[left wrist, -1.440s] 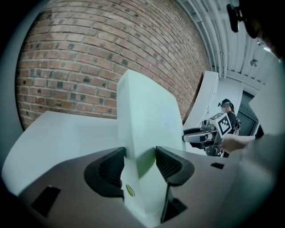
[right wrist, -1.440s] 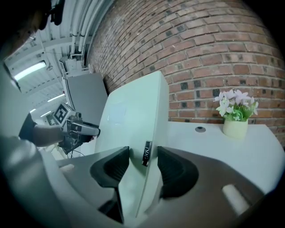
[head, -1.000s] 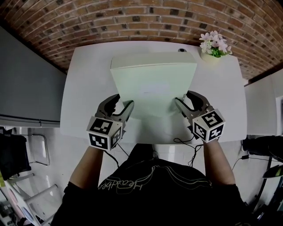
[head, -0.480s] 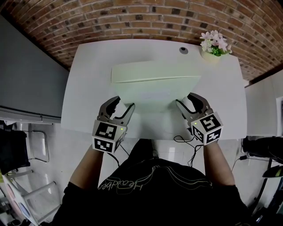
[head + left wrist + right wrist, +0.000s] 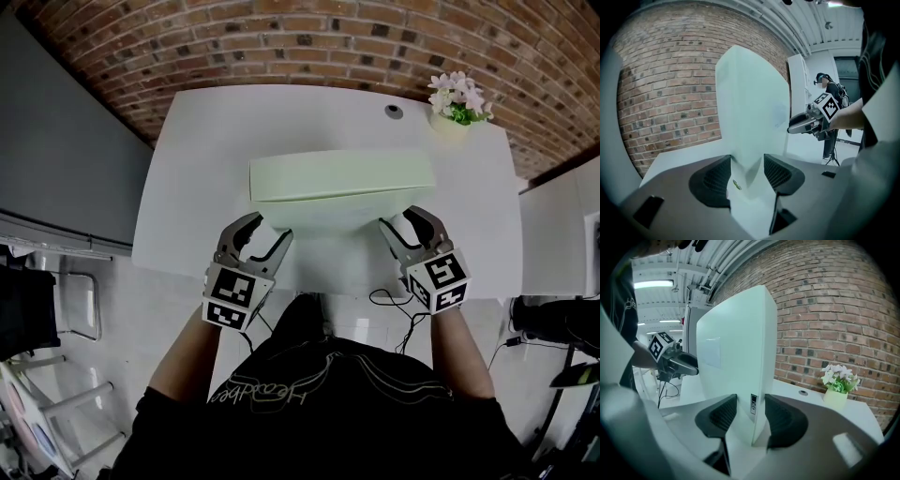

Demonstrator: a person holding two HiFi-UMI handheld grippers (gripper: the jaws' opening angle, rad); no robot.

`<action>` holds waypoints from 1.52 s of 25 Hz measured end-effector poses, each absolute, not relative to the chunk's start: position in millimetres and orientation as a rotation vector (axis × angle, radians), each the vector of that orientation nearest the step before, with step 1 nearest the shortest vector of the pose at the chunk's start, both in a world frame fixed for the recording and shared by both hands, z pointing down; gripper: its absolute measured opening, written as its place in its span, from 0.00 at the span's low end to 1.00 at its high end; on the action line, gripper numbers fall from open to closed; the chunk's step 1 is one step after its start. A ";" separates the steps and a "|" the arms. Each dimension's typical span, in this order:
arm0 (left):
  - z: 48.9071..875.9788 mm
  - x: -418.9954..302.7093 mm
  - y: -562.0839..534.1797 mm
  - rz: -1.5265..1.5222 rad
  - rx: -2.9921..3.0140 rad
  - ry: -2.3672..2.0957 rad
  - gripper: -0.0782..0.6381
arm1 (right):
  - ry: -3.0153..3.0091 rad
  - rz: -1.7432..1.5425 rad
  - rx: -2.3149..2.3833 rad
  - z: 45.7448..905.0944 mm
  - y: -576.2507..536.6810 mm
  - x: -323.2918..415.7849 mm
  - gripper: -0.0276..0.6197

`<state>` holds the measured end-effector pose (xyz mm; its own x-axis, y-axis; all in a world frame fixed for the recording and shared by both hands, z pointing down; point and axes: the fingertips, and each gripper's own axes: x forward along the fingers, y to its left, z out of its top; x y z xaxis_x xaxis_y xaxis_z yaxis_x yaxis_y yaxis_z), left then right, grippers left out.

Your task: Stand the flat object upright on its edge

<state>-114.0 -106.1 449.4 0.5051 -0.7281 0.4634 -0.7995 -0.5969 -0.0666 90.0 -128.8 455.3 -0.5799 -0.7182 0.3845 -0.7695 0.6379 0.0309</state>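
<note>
As the box (image 5: 342,175) stands, fingers (image 5: 712,180) flank it.

There was one flat pale-green panel (image 5: 342,173); one white table (image 5: 216,141); two grippers, a left gripper (image 5: 264,230) and a right gripper (image 5: 405,223); two marker cubes (image 5: 232,298), one on each gripper; one pot of flowers (image 5: 453,105); one round grommet (image 5: 395,111); one brick wall (image 5: 281,37); two bare forearms (image 5: 183,361) of one person.
</note>
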 end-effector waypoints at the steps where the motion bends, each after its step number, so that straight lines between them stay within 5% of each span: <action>1: 449.5 -114.5 -105.2 0.683 2.597 -1.322 0.42 | -2.498 0.189 1.181 455.2 -129.0 89.6 0.35; 8: 451.1 -115.0 -101.0 0.692 2.645 -1.163 0.42 | -2.494 0.164 1.169 455.1 -130.8 90.7 0.34; 14: 439.2 -123.3 -111.8 0.589 2.712 -1.026 0.60 | -2.493 0.159 1.164 456.1 -131.8 89.5 0.34; 38: 433.7 -96.3 -132.7 0.566 2.859 -0.703 0.57 | -2.476 0.184 1.164 450.4 -129.2 91.0 0.33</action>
<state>-96.3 -132.7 433.7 0.8196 -0.4180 0.3918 -0.4719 -0.8803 0.0482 91.0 -129.2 450.4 -0.5749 -0.7104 0.4060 -0.7625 0.6451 0.0491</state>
